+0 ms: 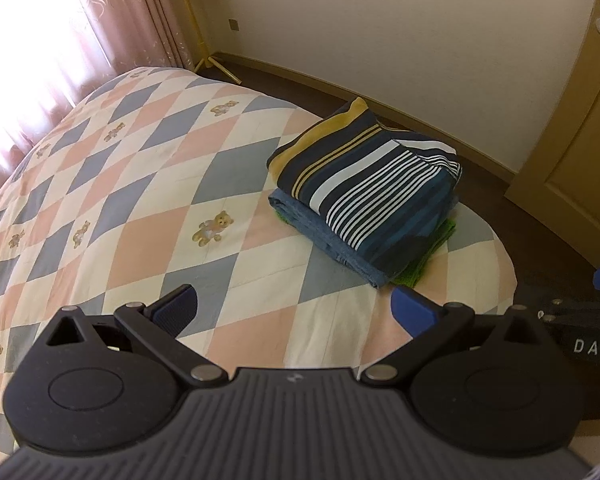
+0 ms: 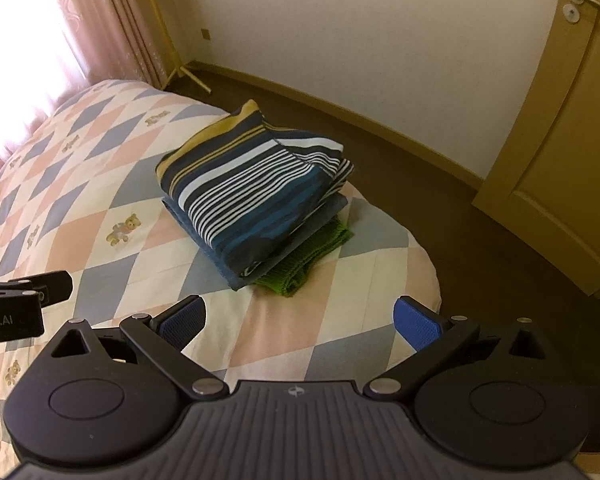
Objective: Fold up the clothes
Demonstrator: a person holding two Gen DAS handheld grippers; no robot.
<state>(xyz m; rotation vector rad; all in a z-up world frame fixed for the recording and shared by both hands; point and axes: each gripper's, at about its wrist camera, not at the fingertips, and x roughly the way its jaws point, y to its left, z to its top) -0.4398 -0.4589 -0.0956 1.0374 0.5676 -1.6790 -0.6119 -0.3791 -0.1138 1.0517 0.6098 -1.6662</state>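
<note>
Fingers (image 1: 178, 308) wide apart, empty.

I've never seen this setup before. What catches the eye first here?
A neat stack of folded clothes sits near the corner of a bed, a striped garment on top and a green one at the bottom. The diamond-patterned quilt has little teddy bears. Both claws, left and right, hover open and empty.

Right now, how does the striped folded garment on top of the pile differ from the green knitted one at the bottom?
The striped folded garment lies on top, fully visible; the green knitted garment lies at the bottom, only its edge peeking out. The striped one shows navy, white and mustard bands; the green one is plain with a coarse knit. Both are folded in one pile on the patchwork quilt.
</note>
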